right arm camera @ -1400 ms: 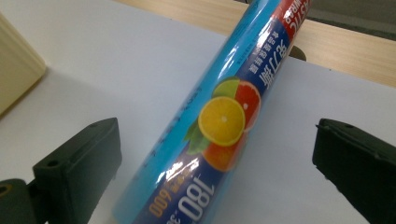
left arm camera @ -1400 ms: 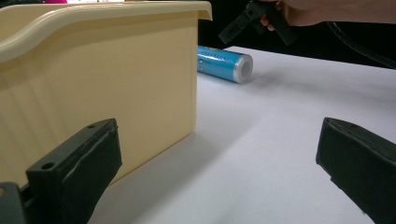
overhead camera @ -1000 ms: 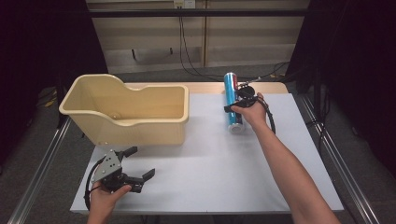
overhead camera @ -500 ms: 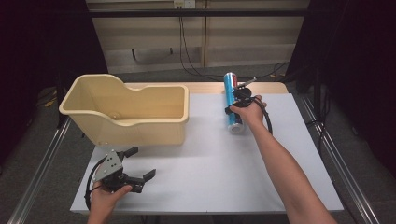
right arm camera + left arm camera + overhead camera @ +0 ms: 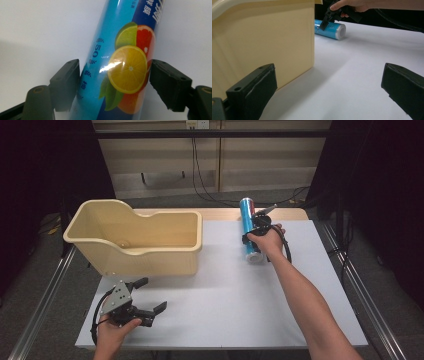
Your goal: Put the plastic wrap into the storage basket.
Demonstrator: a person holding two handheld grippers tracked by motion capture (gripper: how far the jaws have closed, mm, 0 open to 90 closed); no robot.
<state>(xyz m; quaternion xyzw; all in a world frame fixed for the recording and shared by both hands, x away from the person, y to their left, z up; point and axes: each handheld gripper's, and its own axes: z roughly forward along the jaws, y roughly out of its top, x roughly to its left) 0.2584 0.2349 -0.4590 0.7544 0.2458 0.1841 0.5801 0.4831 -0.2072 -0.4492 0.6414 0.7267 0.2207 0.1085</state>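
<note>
Lying on its side in the upper right of the high view, the blue tube [image 5: 247, 229] rests on the white counter [image 5: 235, 290], one end toward the far edge and its pale capped end toward me. My right gripper [image 5: 258, 226] sits over the tube's middle, with my right hand [image 5: 268, 239] wrapped around its body and its cable looping down past my wrist. In the right gripper view the tube [image 5: 125, 62] runs up through the centre of the frame between my two black jaws, showing a printed lemon slice, a lime and a red grapefruit slice. Both jaws stand right at its sides, one on each flank; I cannot tell whether they are pressing it or only just beside it.

My left gripper [image 5: 142, 297] is at the lower left of the high view, held in my left hand [image 5: 112, 330] just above the counter's near edge, its jaws spread wide with nothing between them. A cream plastic tub [image 5: 135, 237] stands in the upper left, near the left gripper. In the left gripper view the tub wall [image 5: 262, 37] takes up the left half, and the tube [image 5: 330, 30] lies at upper centre with my right gripper [image 5: 329, 17] on top of it.
</note>
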